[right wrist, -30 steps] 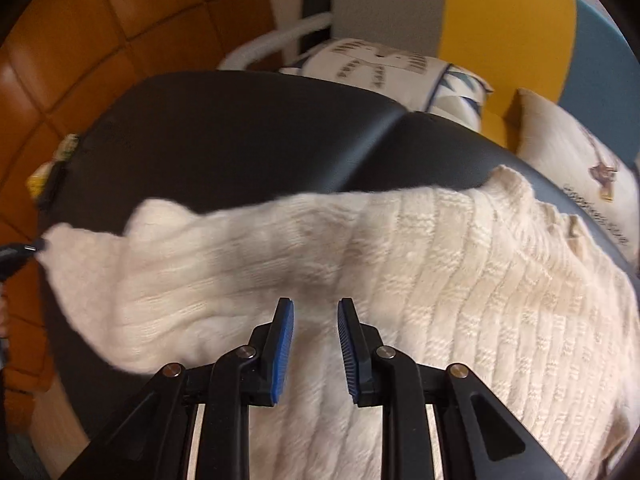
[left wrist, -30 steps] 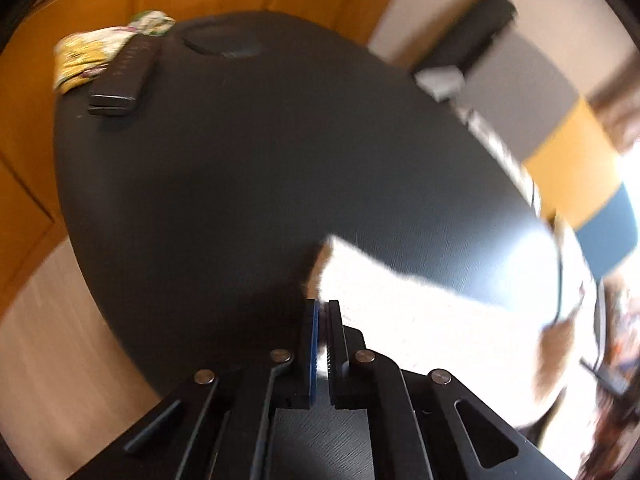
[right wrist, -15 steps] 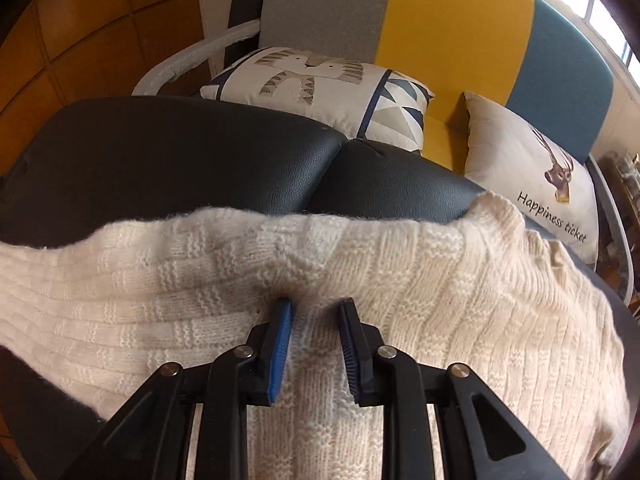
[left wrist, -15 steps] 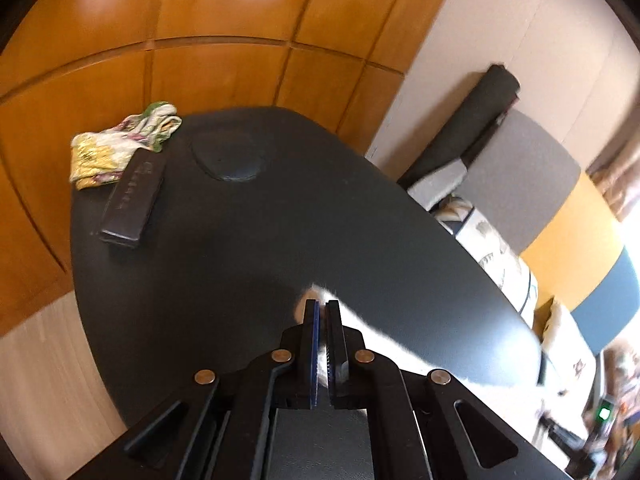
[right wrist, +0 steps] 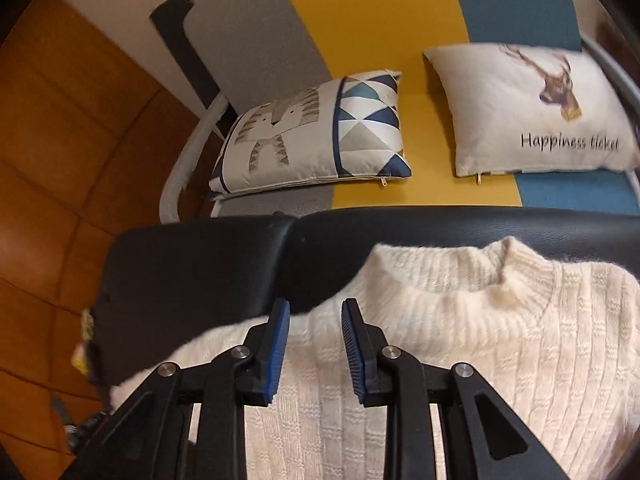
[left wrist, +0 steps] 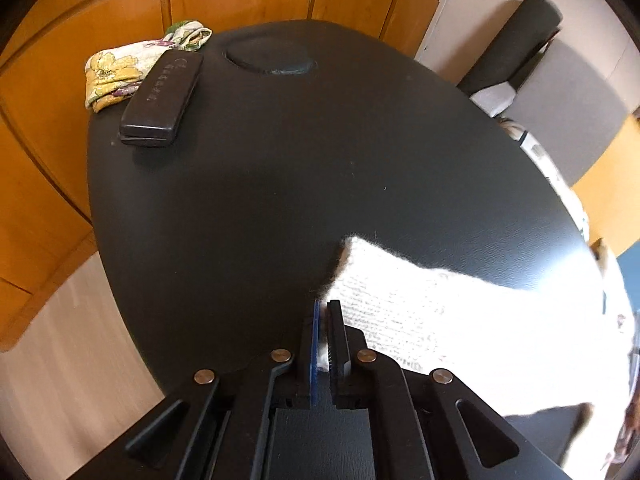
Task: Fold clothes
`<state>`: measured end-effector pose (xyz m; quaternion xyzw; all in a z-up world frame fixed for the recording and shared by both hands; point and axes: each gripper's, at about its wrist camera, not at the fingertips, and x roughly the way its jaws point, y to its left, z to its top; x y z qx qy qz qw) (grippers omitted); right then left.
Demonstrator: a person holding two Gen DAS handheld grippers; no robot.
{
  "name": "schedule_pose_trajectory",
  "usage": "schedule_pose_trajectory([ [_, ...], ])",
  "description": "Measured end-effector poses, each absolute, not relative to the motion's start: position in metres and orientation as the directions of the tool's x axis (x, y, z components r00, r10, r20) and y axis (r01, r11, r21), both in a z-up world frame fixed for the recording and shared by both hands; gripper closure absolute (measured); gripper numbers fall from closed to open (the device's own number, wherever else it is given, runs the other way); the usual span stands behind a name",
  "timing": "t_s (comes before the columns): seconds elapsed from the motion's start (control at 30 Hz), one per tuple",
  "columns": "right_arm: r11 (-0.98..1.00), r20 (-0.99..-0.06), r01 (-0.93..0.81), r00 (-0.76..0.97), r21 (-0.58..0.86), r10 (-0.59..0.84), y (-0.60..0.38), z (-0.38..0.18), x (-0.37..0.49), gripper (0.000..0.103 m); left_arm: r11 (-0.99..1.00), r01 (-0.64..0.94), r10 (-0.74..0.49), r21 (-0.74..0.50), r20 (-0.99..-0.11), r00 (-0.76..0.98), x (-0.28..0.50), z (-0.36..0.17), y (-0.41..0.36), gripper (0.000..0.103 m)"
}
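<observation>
Left tool point(left wrist: 325, 322) pinches the cream sweater's point(right wrist: 460, 340) sleeve end, which runs off rightward across the black bench point(left wrist: 280, 180). Right tool point(right wrist: 314, 332) is spread, hovering over the shoulder, collar just right of it.

Black case point(left wrist: 162, 98) beside floral cloth point(left wrist: 116, 68); two cushions point(right wrist: 316, 136) on sofa point(right wrist: 400, 12)

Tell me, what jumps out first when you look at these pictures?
The fluffy cream sweater spread over the black table, with the left hand-held gripper pinching its sleeve end. Behind the table sit two pillows on a striped sofa: a deer pillow and a patterned pillow. The right hand-held gripper hangs open over the sweater.
</observation>
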<state>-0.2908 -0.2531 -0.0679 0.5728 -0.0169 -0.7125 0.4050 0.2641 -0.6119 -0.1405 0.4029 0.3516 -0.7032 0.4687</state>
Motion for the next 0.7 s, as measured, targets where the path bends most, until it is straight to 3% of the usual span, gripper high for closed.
schedule_pose_trajectory([
  [0.03,-0.667,-0.801,0.545,0.014,0.508,-0.599,-0.252,-0.069,-0.3,0.073,-0.322,0.94,-0.369,-0.112,-0.899,-0.234,0.266,-0.14,-0.611,0.097],
  [0.1,-0.675,-0.827,0.555,0.045,0.487,-0.56,-0.261,-0.074,-0.312,0.07,-0.342,0.934,-0.357,-0.103,-0.905,-0.23,0.269,-0.138,-0.61,0.085],
  [0.3,-0.698,-0.901,0.601,0.094,0.39,-0.423,-0.297,-0.106,-0.337,0.066,-0.435,0.889,-0.333,-0.142,-0.892,-0.305,0.239,-0.112,-0.598,0.081],
  [0.47,-0.66,-0.933,0.676,0.124,0.328,-0.337,-0.32,-0.129,-0.334,0.066,-0.658,0.733,-0.283,-0.171,-0.846,-0.452,0.157,-0.081,-0.558,0.075],
  [0.5,-0.629,-0.927,0.705,0.112,0.328,-0.357,-0.32,-0.126,-0.329,0.069,-0.703,0.69,-0.257,-0.175,-0.842,-0.475,0.134,-0.08,-0.548,0.073],
  [0.53,-0.604,-0.923,0.729,0.099,0.322,-0.373,-0.32,-0.124,-0.324,0.086,-0.744,0.644,-0.23,-0.178,-0.837,-0.496,0.11,-0.079,-0.539,0.072],
  [0.57,-0.595,-0.924,0.743,0.081,0.306,-0.375,-0.319,-0.123,-0.319,0.095,-0.783,0.596,-0.201,-0.18,-0.832,-0.516,0.087,-0.077,-0.529,0.071],
  [0.7,-0.523,-0.889,0.793,0.049,0.312,-0.456,-0.303,-0.114,-0.296,0.099,-0.903,0.387,-0.08,-0.184,-0.815,-0.573,-0.005,-0.073,-0.491,0.069],
])
